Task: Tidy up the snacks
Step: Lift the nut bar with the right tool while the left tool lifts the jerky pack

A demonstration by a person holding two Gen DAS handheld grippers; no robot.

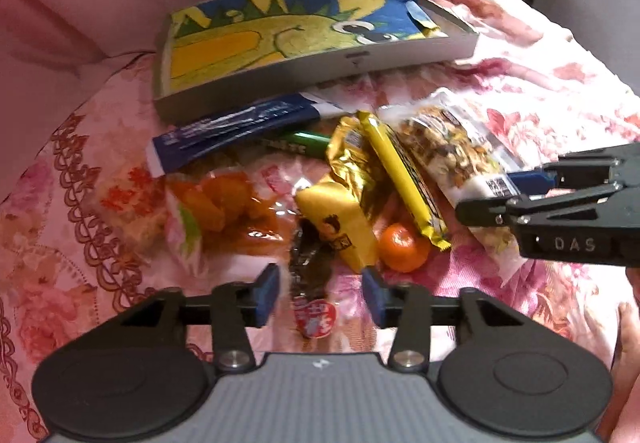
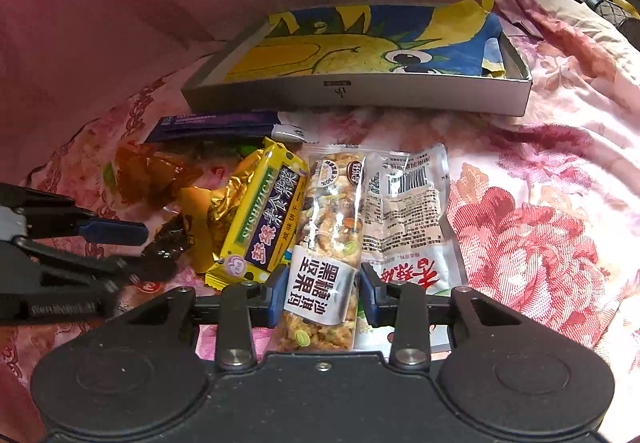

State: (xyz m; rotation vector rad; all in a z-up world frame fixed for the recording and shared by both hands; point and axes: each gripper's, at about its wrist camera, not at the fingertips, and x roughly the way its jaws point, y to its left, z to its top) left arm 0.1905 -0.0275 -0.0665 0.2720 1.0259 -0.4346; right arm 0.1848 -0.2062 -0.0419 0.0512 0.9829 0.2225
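Observation:
A pile of snacks lies on a pink floral bedspread in front of a shallow grey box (image 1: 320,69) lined with a blue and yellow picture (image 2: 360,43). My left gripper (image 1: 320,293) is open, its blue pads on either side of a dark-wrapped candy (image 1: 310,271) without touching it. My right gripper (image 2: 325,293) is shut on a clear-wrapped nut bar (image 2: 332,235), which also shows in the left wrist view (image 1: 448,147). Beside the bar lie a yellow bar (image 2: 260,219) and a white packet (image 2: 412,203).
An orange fruit (image 1: 402,247), a gold wrapper (image 1: 348,167), a yellow packet (image 1: 340,227), an orange snack bag (image 1: 232,203), a blue packet (image 1: 236,131) and a green stick (image 1: 308,143) crowd the pile. Pink curtains hang behind the box.

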